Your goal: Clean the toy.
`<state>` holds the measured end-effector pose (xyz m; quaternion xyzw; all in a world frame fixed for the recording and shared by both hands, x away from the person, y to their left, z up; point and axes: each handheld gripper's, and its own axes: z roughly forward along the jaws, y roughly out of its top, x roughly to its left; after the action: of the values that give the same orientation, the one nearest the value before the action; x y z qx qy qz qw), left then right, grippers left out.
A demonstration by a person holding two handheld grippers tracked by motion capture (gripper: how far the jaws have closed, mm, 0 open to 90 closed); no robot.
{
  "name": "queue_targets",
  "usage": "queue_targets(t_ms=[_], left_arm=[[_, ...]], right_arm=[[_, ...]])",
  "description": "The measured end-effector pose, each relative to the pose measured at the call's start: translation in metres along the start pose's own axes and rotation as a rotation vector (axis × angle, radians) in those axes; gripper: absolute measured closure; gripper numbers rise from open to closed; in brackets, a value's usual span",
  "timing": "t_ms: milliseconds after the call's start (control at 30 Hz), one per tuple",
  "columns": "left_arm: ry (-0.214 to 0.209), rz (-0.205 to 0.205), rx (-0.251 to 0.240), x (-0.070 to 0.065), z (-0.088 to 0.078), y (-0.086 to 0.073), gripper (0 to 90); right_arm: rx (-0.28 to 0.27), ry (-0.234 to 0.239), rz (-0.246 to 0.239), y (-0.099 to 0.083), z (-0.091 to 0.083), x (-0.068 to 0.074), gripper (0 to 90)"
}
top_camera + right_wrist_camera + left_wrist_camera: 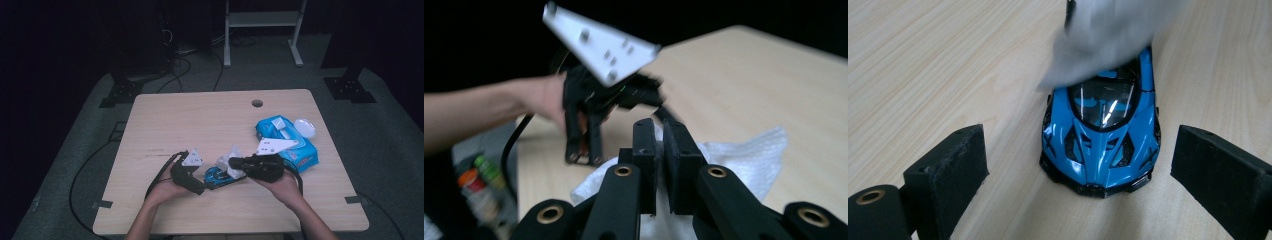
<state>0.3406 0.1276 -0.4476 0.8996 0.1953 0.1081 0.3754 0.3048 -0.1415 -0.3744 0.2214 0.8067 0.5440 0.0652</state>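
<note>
One toy car (1100, 135), blue, on the table (200, 120), between the spread jaws of the left gripper (196, 186), untouched. One white wipe (744, 160) clamped in the right gripper (663, 150), draped over the car's 12 o'clock end. One wipes pack (295, 145) at 2 o'clock.

A dark lab room: black stands (350, 85) and cables (175, 70) sit behind the wooden table (200, 125), on grey floor.

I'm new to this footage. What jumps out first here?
A bright blue toy car sits near the table's front middle, between the open left gripper fingers. The right gripper is shut on a white wipe over the car's rear. A blue wipes pack lies to the right.
</note>
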Motion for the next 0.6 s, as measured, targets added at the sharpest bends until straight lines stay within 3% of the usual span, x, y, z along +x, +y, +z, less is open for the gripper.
queue_targets(t_ms=[67, 133, 233, 333, 467, 600], left_arm=[[0.002, 0.001, 0.001, 0.000, 0.000, 0.000, 7.2], [-0.003, 0.001, 0.000, 0.000, 0.000, 0.000, 7.2], [-0.016, 0.010, 0.002, 0.000, 0.003, 0.000, 7.3], [-0.020, 0.011, 0.010, -0.001, 0.007, 0.001, 7.3], [-0.023, 0.013, 0.011, -0.002, 0.009, 0.002, 7.3], [-0.030, -0.002, 0.007, 0.000, 0.012, 0.000, 7.3]], right_arm=[[0.062, -0.001, 0.008, -0.003, 0.011, -0.002, 83.6], [0.119, 0.020, 0.064, -0.007, 0.018, -0.010, 83.6], [0.140, 0.062, 0.113, -0.011, 0.018, -0.016, 83.1], [0.206, 0.015, 0.079, -0.012, 0.022, -0.018, 79.5], [0.271, -0.057, 0.051, -0.020, 0.043, -0.030, 73.2], [0.285, -0.091, 0.023, -0.027, 0.063, -0.032, 67.7]])
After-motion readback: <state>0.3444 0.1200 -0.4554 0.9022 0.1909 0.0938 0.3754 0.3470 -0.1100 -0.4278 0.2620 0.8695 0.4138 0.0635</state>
